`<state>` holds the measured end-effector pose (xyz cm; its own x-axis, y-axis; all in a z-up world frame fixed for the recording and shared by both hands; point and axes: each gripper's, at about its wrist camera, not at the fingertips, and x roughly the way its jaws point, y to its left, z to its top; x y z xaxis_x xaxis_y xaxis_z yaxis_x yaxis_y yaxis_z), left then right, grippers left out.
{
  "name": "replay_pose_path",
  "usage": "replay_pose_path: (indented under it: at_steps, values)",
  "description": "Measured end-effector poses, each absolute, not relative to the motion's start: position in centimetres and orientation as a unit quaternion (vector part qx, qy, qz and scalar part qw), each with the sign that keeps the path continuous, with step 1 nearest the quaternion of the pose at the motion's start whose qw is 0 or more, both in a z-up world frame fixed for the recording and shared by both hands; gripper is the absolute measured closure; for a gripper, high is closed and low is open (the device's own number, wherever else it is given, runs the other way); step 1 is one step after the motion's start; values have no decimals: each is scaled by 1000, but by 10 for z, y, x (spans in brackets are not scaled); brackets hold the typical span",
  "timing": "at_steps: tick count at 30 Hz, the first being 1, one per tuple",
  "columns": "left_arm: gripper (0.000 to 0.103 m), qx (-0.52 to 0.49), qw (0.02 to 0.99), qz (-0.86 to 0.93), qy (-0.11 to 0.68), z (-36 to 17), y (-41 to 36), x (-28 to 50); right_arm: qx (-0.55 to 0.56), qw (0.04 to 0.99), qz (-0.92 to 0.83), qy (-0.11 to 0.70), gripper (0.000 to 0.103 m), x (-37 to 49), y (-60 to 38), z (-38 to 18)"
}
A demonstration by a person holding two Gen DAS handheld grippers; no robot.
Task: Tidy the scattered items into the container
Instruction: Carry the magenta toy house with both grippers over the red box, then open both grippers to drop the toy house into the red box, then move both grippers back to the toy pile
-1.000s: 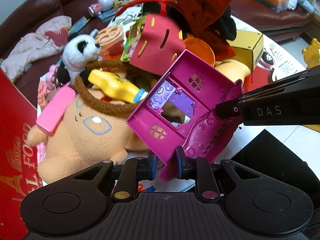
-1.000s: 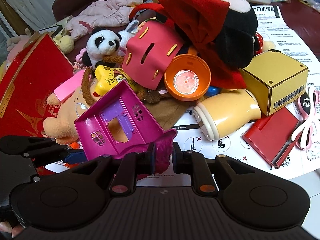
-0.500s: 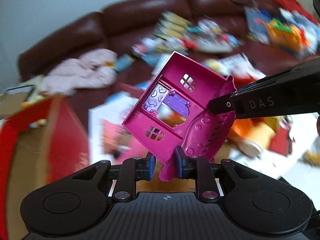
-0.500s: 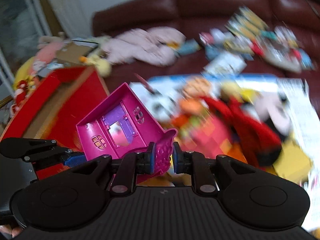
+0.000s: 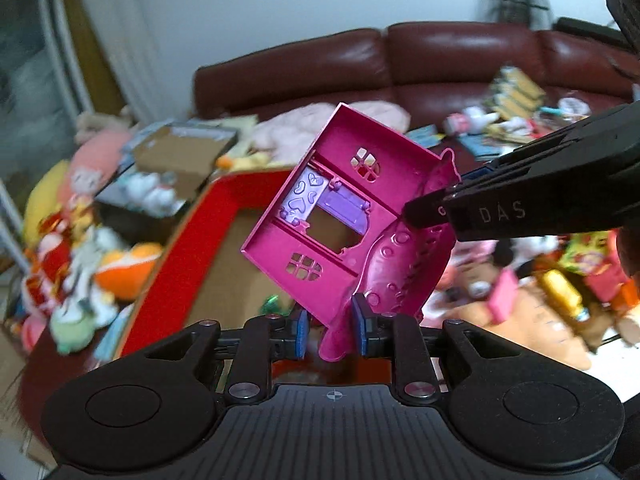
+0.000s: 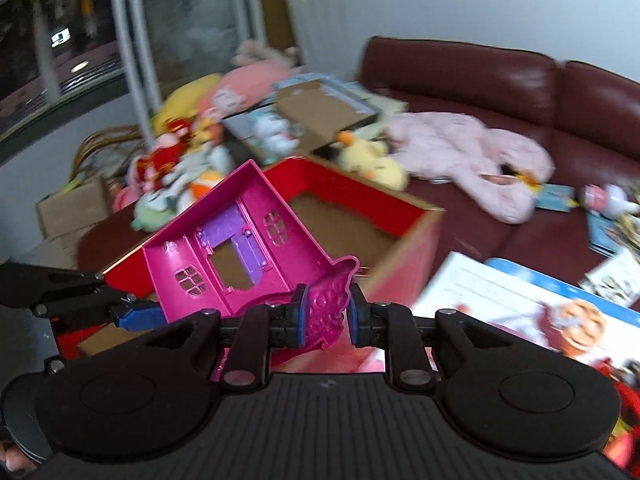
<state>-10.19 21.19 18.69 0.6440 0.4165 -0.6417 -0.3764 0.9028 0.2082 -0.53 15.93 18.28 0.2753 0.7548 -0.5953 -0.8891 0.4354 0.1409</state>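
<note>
A magenta toy house (image 5: pixel 340 208) with a purple door hangs in the air in front of the red box (image 5: pixel 240 188), whose brown inside shows behind it. My left gripper (image 5: pixel 330 330) has the house's lower tab between its blue pads, and its jaws are opening, with a gap beside the left pad. From the right, my right gripper (image 5: pixel 412 212) reaches onto the house's curved side piece. In the right wrist view that gripper (image 6: pixel 326 314) has the bumpy side piece (image 6: pixel 326 312) between its pads, which still touch it as its jaws are opening. The red box (image 6: pixel 360 188) lies just beyond.
A dark red sofa (image 5: pixel 460 60) runs along the back with pink plush (image 6: pixel 472 152), a yellow duck (image 6: pixel 372 160) and books on it. Soft toys (image 5: pixel 80 240) pile up left of the box. More toys (image 5: pixel 560 280) lie on the table at the right.
Both grippers have lifted the toy house off the pile and swung it left to just in front of the red box. The gap between each gripper's pads has widened a little.
</note>
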Motion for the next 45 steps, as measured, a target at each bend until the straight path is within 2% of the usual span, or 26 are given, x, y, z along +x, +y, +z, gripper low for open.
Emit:
replay_pose_path:
  at_steps: [11,15,21,24,25,26,28,29,30,45]
  values:
    - [64,-33,890,267,368,187,296,-142,-148,738,569,332,78,-38,237,180]
    - [64,-32,888,269,371,187,303,-147,-152,731,578,329,74,-43,249,182]
    - [63,-40,879,260,398,167,302,-146,-162,719,572,359,73,-41,253,161]
    - [61,-44,874,254,412,155,303,-146,-174,710,568,378,73,-42,255,148]
    - [56,-47,872,253,416,152,304,-146,-178,705,569,386,72,-42,256,143]
    - [46,-50,870,252,420,149,305,-146,-179,699,570,395,69,-43,256,139]
    - [32,-48,867,257,424,144,304,-146,-175,690,569,412,46,-42,257,132]
    - [24,-44,865,263,425,142,305,-146,-174,691,566,415,26,-41,257,130]
    - [21,-41,864,269,424,141,305,-147,-173,695,562,413,23,-40,256,129]
    - [15,-31,865,268,422,140,295,-135,-156,718,550,398,22,-22,228,143]
